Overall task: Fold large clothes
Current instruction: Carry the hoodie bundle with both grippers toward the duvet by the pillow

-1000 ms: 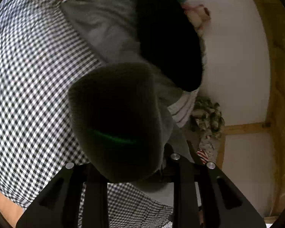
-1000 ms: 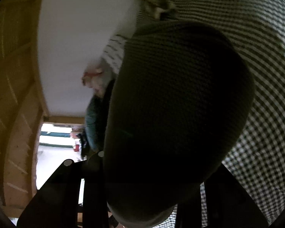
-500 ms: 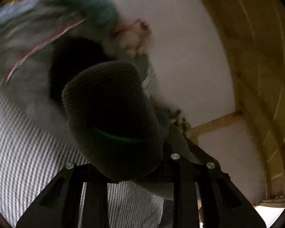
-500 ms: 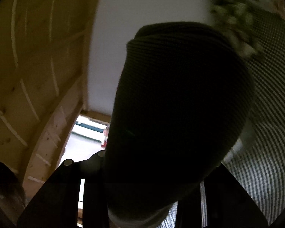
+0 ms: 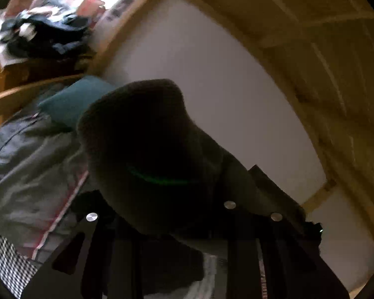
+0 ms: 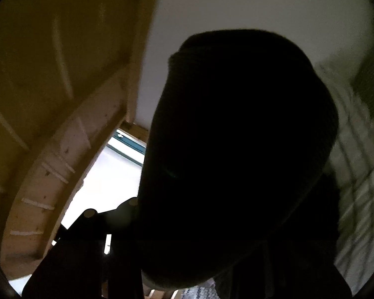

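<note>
A dark knitted garment (image 5: 147, 149) bulges up in a thick fold across the middle of the left wrist view. My left gripper (image 5: 162, 214) is shut on it, and the cloth hides the fingertips. In the right wrist view the same dark knit (image 6: 236, 149) fills most of the picture as a big rounded fold. My right gripper (image 6: 187, 226) is shut on that fold, with only the black finger bases showing at the lower left. Both grippers are lifted, with the wall behind them.
To the left lie a grey quilt (image 5: 25, 174), a teal pillow (image 5: 72, 102) and a checked sheet (image 5: 2, 256). A cluttered wooden shelf (image 5: 42, 32) sits at the upper left. White wall (image 5: 212, 87) and wooden beams (image 6: 62, 149) surround a bright opening (image 6: 107, 174). Pale striped cloth (image 6: 356, 174) hangs at the right.
Both views have swung up from the checked sheet to the wall and wooden beams. The dark knit has stayed bunched in both grippers while they rose.
</note>
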### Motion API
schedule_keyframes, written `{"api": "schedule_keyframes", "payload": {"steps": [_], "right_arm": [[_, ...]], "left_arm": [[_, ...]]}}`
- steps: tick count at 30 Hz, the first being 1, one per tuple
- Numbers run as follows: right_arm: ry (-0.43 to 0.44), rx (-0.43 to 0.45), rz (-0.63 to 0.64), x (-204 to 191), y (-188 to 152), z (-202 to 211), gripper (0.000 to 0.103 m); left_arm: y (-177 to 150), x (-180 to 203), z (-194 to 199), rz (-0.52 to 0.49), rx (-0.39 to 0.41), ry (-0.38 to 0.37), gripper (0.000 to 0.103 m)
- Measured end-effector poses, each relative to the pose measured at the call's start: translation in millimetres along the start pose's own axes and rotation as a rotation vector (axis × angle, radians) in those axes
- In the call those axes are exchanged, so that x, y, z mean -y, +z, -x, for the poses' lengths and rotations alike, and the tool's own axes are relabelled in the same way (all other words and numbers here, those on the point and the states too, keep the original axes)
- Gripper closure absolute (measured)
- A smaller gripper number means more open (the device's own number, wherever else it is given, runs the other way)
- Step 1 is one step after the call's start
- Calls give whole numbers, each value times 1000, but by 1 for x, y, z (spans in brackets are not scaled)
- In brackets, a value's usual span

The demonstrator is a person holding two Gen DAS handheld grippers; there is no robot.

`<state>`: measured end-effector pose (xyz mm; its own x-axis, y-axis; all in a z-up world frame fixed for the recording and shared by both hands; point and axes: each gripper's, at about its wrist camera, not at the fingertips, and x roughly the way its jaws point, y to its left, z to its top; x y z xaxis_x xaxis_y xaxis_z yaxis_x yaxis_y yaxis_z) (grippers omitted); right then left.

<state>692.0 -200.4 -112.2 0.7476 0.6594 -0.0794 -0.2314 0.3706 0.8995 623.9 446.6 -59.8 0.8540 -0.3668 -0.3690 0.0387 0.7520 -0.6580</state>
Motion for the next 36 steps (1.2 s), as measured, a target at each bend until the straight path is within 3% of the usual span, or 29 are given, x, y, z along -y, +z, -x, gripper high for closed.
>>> {"api": "schedule_keyframes", "payload": {"steps": [3, 4, 7, 9, 12, 15, 16, 17, 19, 20, 21, 22, 24, 25, 26, 28, 30, 32, 36], "right_arm": [[-46, -36, -69, 65, -47, -18, 71], [-105, -69, -99, 101, -70, -23, 71], [-232, -126, -186, 176, -114, -22, 71], [-242, -138, -229, 204, -130, -12, 70], [-235, -147, -195, 212, -134, -7, 67], [-241, -173, -178, 222, -127, -15, 63], [-240, -181, -178, 222, -128, -17, 57], [-239, -191, -189, 227, -127, -11, 42], [-267, -195, -200, 229, -127, -11, 34], [-281, -201, -197, 225, -126, -4, 27], [-320, -200, -182, 220, -126, 6, 19], [-404, -150, -127, 209, -123, 27, 3], [-522, -37, -1, 192, -118, 68, 3], [-672, 24, 103, 184, -112, 93, 3], [-748, 66, 171, 176, -106, 109, 3], [-826, 75, 252, 162, -88, 119, 3], [-848, 40, 310, 141, -72, 102, 3], [-863, -50, 407, 113, -69, 55, 3], [-892, -334, 526, 75, -80, -60, 3]], "left_arm": [[-40, -57, -14, 37, -22, 37, 79], [-61, -84, -23, 62, -33, 52, 79], [-126, -162, -39, 232, -76, 113, 79], [-158, -194, -36, 331, -75, 104, 79], [-171, -195, -33, 298, -90, 115, 78], [-161, -202, -35, 284, -113, 117, 76], [-156, -207, -37, 294, -123, 116, 72], [-155, -212, -37, 320, -136, 110, 59], [-159, -216, -34, 360, -153, 124, 39], [-158, -215, -28, 350, -158, 146, 8], [-156, -211, -10, 297, -127, 232, 6], [-156, -207, 8, 253, -88, 281, 6], [-150, -205, 47, 186, -14, 394, 6], [-144, -203, 67, 157, 20, 435, 6], [-136, -198, 78, 122, 30, 459, 6], [-117, -180, 77, 23, 26, 490, 6], [-99, -142, 57, -133, 9, 488, 6], [-87, -105, 19, -232, -40, 470, 6], [-101, -30, -86, -416, -255, 489, 6]]}}
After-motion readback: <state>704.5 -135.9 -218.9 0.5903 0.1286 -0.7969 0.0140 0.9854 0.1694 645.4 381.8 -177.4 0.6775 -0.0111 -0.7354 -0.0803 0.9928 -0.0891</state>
